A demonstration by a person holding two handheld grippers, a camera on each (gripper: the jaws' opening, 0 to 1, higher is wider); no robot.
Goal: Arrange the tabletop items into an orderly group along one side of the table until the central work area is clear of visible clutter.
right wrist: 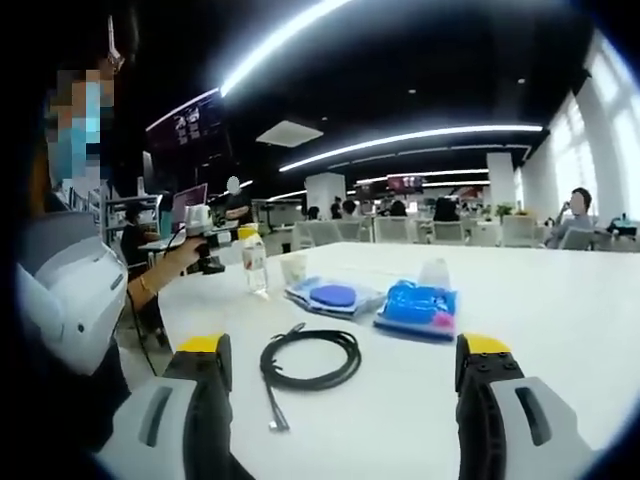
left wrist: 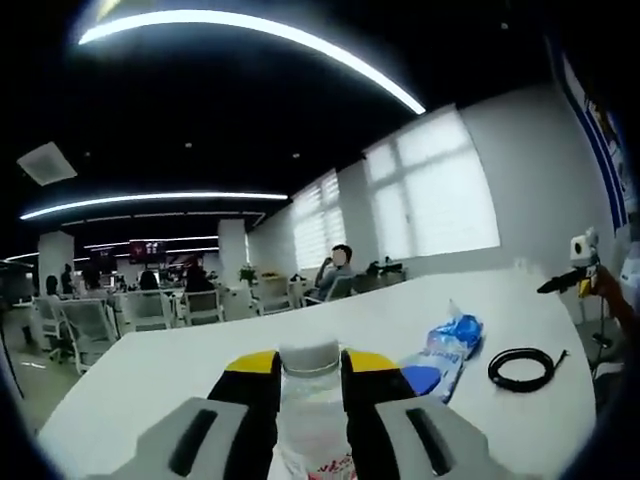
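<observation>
Between the left gripper [left wrist: 308, 385]'s yellow-tipped black jaws sits a clear bottle [left wrist: 312, 420] with a white cap and red label print. Ahead of the right gripper [right wrist: 345, 365] lie a black cable [right wrist: 308, 362], blue packets [right wrist: 417, 308] and a white table [right wrist: 560, 310].

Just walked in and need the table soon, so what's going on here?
A person is tidying the white table with two handheld grippers. The left gripper is shut on a clear plastic bottle. The right gripper is open, above a coiled black cable. Blue plastic packets lie just beyond the cable.
</observation>
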